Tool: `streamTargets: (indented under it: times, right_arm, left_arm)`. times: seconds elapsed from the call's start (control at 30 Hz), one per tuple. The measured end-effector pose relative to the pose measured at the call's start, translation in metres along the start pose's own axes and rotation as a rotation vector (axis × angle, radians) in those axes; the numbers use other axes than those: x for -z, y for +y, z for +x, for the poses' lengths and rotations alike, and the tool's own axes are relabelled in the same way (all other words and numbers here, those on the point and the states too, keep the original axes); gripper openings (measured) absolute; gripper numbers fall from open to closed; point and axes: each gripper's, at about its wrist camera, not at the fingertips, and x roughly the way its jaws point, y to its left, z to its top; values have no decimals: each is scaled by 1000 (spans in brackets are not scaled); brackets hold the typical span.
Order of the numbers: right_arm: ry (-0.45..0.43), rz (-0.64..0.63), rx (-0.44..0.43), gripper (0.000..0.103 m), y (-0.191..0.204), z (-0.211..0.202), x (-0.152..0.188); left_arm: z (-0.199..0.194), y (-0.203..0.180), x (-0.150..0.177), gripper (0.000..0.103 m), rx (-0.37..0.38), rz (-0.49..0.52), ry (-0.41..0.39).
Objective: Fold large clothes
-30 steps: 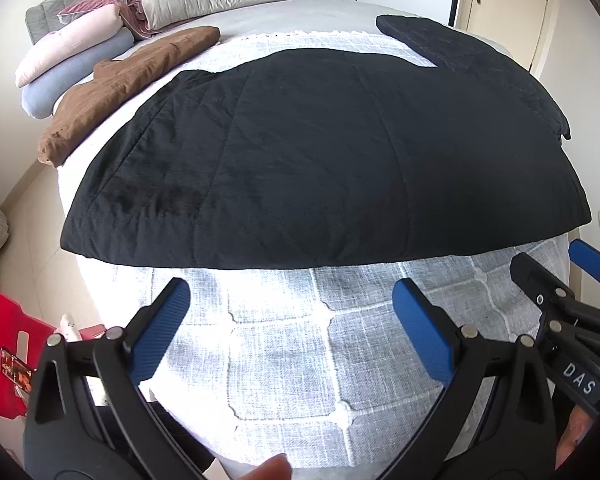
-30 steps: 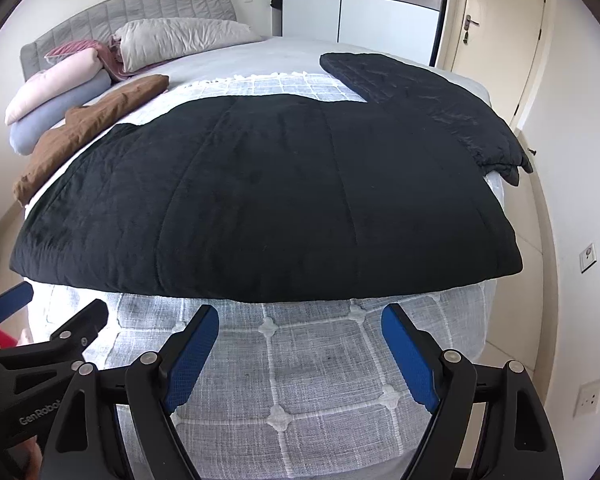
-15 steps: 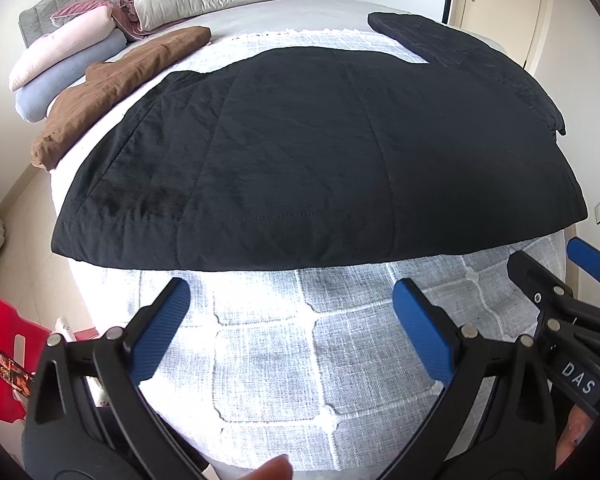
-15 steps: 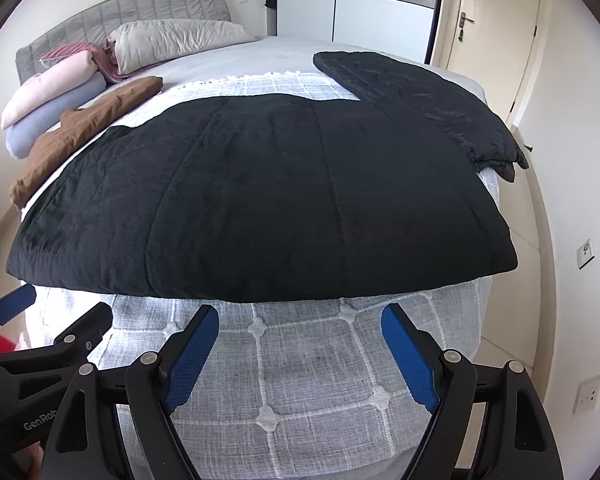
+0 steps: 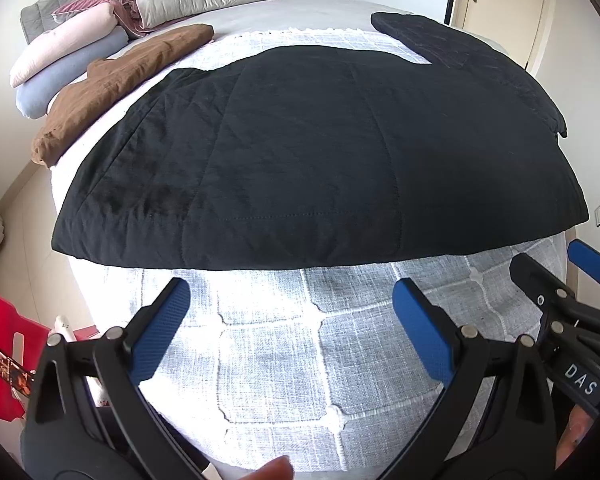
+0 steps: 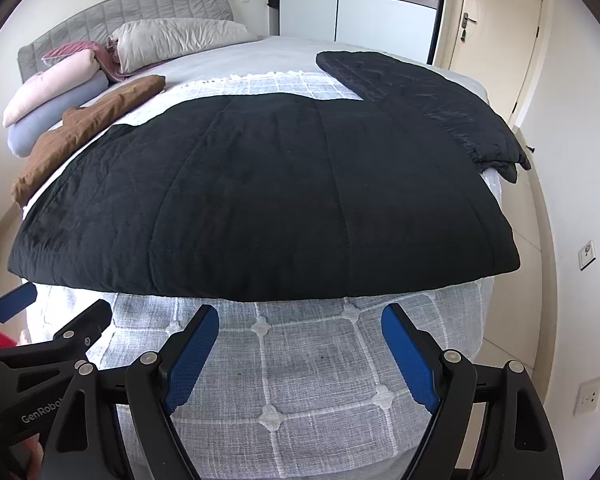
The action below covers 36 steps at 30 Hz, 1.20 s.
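Black quilted coat (image 5: 320, 152): lies flat across the foot of the bed (image 5: 300, 360), hem toward me, long axis side to side, one sleeve (image 6: 420, 96) reaching toward 1 o'clock. I judge it was spread out ready for folding. Brown garment (image 5: 120, 80): at 10 o'clock, apart from the coat. My left gripper (image 5: 288, 320): fingers spread, empty, short of the hem at 6 o'clock. My right gripper (image 6: 300, 344): likewise spread and empty.

Right tongs (image 6: 300, 344) gape above the white bedspread (image 6: 308, 380), just short of the black quilted garment (image 6: 260, 200)
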Motion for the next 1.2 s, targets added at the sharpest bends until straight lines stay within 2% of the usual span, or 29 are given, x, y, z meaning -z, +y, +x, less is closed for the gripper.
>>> streamTargets:
  times: [1.2]
  right_arm:
    - [5, -10, -2, 85, -1, 2, 1]
  left_arm:
    - [2, 1, 1, 101, 7, -1, 3]
